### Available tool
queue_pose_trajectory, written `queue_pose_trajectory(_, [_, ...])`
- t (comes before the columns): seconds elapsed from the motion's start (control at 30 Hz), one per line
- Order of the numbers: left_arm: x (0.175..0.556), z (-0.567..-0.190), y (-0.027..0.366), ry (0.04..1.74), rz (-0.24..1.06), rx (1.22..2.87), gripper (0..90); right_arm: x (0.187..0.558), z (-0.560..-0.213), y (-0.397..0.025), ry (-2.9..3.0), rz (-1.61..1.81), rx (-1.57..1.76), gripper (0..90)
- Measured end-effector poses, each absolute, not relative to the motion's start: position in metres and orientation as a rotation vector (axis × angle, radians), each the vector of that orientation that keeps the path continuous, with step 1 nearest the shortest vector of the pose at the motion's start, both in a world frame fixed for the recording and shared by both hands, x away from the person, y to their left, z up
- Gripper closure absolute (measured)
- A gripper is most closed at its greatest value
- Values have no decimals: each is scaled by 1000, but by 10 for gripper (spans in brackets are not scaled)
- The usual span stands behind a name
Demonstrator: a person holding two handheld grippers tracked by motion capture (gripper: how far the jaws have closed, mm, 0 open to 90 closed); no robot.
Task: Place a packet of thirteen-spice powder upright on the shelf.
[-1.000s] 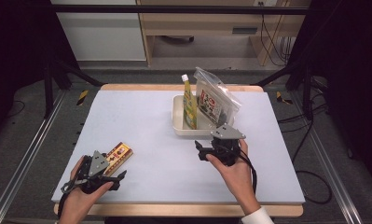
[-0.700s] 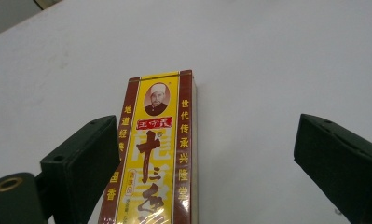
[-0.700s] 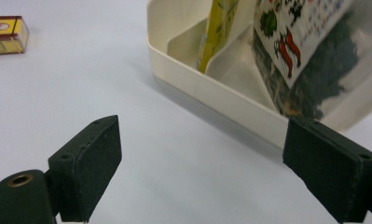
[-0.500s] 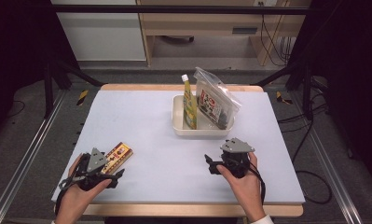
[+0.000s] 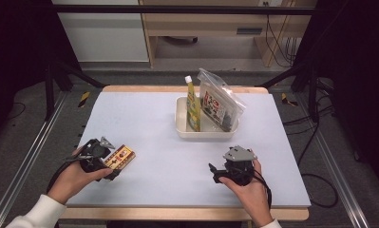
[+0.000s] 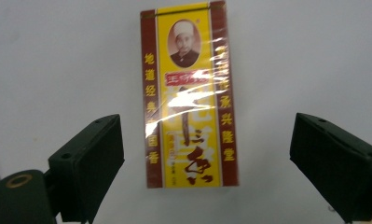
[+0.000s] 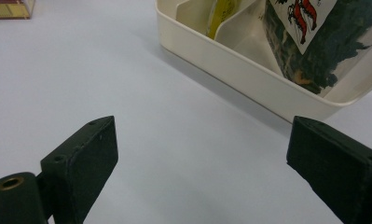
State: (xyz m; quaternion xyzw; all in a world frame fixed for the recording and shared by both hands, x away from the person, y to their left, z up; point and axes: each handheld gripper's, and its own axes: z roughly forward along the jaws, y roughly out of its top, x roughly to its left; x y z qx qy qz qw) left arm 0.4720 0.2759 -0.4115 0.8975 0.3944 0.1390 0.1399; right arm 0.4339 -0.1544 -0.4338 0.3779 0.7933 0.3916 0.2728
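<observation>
Straddling yellow box (image 6: 190,95), left tongs (image 6: 207,158) wide, tray (image 5: 182,124) well apart

We see the yellow and red box (image 6: 189,95) at frame centre wrapped in glossy clear film that catches glare. The tabletop (image 5: 144,123) looks matt and smooth, with a wooden edge. The white tray (image 7: 249,70), upper right, seems smooth plastic; the left claw (image 6: 207,158) has matt black pads

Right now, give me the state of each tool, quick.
Left tool: open, jaws apart either side of the yellow-and-red box lying on the table, not gripping it.
Right tool: open, holding nothing, facing the white tray.
</observation>
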Motion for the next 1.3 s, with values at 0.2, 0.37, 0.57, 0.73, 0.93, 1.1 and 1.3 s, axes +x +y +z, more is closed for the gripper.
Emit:
queue_pose_trajectory(0.2, [477,-419,275,1154,344,2639,95,435,-435,-159,2127,1056,1033,108])
queue_pose_trajectory(0.37, [481,-432,276,1169,334,2683,128,436,-437,-158,2144,1047,1041,108])
queue_pose_trajectory(0.57, [487,-441,283,1184,282,2673,236,436,-438,-159,2150,1052,1050,109])
queue_pose_trajectory(0.73, [486,-441,285,1181,282,2659,304,436,-439,-158,2152,1052,1051,112])
queue_pose_trajectory(0.93, [481,-435,283,1122,346,2623,324,434,-436,-156,2124,1073,1029,126])
queue_pose_trajectory(1.1, [475,-428,273,1026,419,2608,326,435,-437,-156,2128,1072,1034,129])
queue_pose_trajectory(1.3, [468,-421,248,879,562,2472,326,438,-437,-150,2136,1082,1004,119])
